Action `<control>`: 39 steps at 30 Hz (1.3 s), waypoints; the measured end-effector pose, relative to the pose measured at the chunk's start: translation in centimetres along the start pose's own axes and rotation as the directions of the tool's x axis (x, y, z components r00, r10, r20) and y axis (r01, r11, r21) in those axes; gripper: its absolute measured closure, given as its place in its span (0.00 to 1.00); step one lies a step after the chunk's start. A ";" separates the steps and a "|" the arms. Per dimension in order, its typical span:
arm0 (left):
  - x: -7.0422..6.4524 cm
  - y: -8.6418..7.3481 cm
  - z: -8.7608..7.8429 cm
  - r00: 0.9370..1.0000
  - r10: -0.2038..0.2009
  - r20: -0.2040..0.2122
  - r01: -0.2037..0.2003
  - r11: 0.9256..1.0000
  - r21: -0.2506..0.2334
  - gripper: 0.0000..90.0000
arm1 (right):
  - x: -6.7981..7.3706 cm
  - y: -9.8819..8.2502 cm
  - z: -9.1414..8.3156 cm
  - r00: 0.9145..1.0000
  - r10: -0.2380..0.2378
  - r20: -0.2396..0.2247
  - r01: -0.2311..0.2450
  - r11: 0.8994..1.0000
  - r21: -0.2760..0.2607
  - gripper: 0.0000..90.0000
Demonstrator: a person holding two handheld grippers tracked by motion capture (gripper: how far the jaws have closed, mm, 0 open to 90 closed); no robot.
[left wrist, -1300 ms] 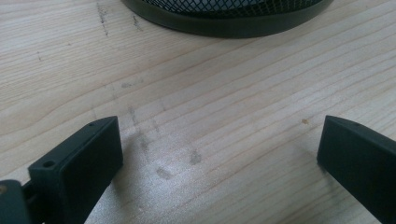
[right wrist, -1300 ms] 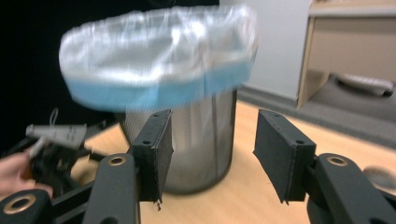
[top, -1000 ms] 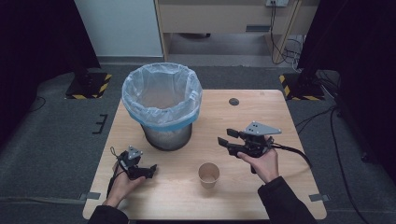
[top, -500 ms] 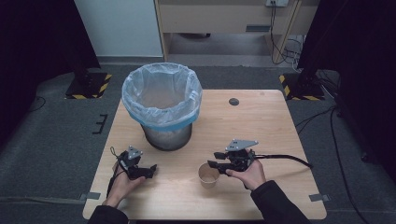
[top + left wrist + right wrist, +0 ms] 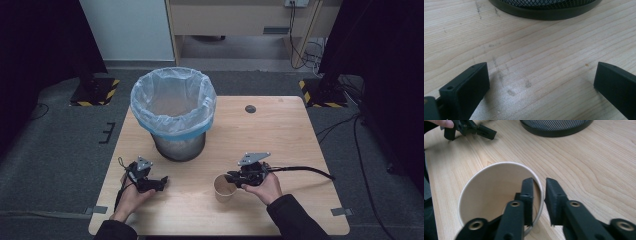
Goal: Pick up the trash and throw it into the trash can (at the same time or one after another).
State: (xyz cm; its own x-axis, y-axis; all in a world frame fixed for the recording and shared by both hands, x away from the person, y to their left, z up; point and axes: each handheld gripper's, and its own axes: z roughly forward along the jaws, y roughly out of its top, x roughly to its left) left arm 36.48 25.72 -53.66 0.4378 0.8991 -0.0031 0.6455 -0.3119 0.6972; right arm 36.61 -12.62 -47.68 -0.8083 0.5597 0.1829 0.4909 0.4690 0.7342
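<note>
My right gripper (image 5: 234,178) sat low over the table (image 5: 280,125), near its front edge and a little right of the middle, and its jaws had just been closing on the paper cup (image 5: 224,188). Seen from the right gripper view, one jaw stood inside the cup (image 5: 499,195) against the inner wall and the other outside it, with the rim wall pinched between the two (the gap left between them was only about the wall itself). The cup stood upright, mouth up, on the bare wood close to the front edge.

My left gripper (image 5: 159,183) rested toward the front left corner of the table, well apart from the cup, held in my left hand (image 5: 131,196). In the left gripper view its jaws stood wide apart with only wood grain between them, gripping nothing.

The wire-mesh bin (image 5: 174,115) with its pale plastic liner stood toward the back left of the table, its dark base ring (image 5: 549,11) just ahead of my left jaws. A small dark disc (image 5: 250,108) lay near the back edge.
</note>
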 end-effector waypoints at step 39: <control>0.0 0.0 0.0 1.000 0.000 0.000 0.000 1.000 0.000 0.00 | -2.6 4.1 -11.8 0.979 0.171 0.111 -0.073 0.806 -0.588 0.94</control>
State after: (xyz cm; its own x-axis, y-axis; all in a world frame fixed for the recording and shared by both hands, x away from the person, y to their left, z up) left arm 36.48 25.72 -53.66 0.4378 0.8991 -0.0027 0.6455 -0.3122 0.6970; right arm 36.88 -20.20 -37.39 -0.6713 0.7041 0.2314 0.2637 -0.0650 0.9624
